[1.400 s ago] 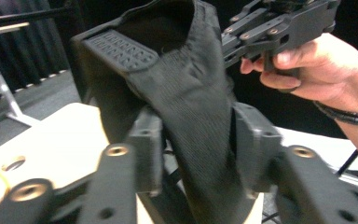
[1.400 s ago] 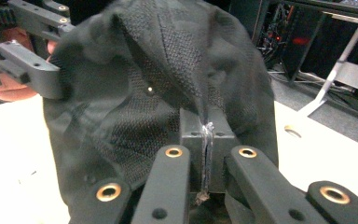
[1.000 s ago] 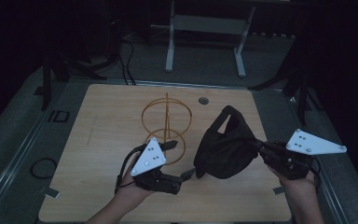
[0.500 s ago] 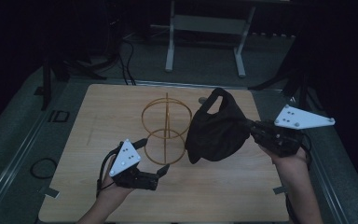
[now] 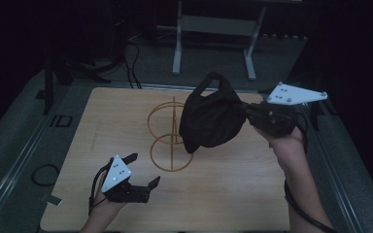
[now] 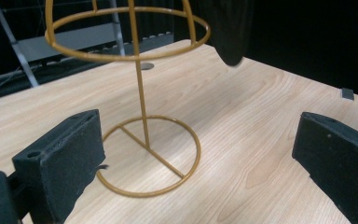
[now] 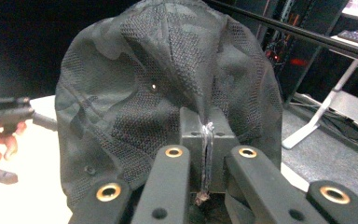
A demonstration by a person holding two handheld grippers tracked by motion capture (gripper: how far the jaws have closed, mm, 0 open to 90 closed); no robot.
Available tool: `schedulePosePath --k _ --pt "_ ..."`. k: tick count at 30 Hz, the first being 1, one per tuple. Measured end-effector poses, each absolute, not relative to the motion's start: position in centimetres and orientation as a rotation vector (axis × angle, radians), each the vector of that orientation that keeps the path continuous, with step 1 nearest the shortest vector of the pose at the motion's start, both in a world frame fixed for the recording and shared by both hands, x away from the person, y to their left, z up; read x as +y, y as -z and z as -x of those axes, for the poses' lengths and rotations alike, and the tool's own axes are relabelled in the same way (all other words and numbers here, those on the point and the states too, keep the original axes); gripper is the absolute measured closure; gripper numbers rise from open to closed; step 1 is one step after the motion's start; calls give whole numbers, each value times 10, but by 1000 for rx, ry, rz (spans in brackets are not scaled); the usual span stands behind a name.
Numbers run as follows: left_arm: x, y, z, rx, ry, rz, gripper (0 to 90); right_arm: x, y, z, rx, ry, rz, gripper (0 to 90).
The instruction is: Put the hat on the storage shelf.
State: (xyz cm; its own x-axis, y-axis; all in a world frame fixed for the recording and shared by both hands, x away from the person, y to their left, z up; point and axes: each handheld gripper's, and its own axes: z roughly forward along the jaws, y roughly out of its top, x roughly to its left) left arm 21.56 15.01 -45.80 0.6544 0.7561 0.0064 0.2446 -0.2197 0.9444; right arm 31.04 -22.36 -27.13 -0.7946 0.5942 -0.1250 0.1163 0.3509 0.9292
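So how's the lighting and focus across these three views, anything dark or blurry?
High view: dim overall, surroundings nearly black, the wooden table the brightest area. Left gripper view: evenly lit and sharp on the gold wire stand. Right gripper view: the black mesh cap is sharp, its weave readable, while the tabletop at left is washed out.

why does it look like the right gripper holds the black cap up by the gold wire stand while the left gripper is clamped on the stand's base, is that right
Not quite. The left gripper is open and holds nothing; in the left gripper view its jaws stand wide apart, short of the gold wire stand. The rest holds: the right gripper is shut on the black cap, lifted beside the stand.
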Motion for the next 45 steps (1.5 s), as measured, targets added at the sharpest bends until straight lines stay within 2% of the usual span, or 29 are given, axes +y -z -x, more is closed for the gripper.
schedulePosePath --k 14,35,45 --pt "163 480 -214 882 -592 -1743 25 -184 259 -339 2225 -1442 -608 889" --pt "167 484 -212 894 -587 -1712 26 -122 269 -366 2381 -1334 -603 887" --pt "166 486 -211 888 -575 -1714 26 -112 267 -369 2410 -1301 -628 887"
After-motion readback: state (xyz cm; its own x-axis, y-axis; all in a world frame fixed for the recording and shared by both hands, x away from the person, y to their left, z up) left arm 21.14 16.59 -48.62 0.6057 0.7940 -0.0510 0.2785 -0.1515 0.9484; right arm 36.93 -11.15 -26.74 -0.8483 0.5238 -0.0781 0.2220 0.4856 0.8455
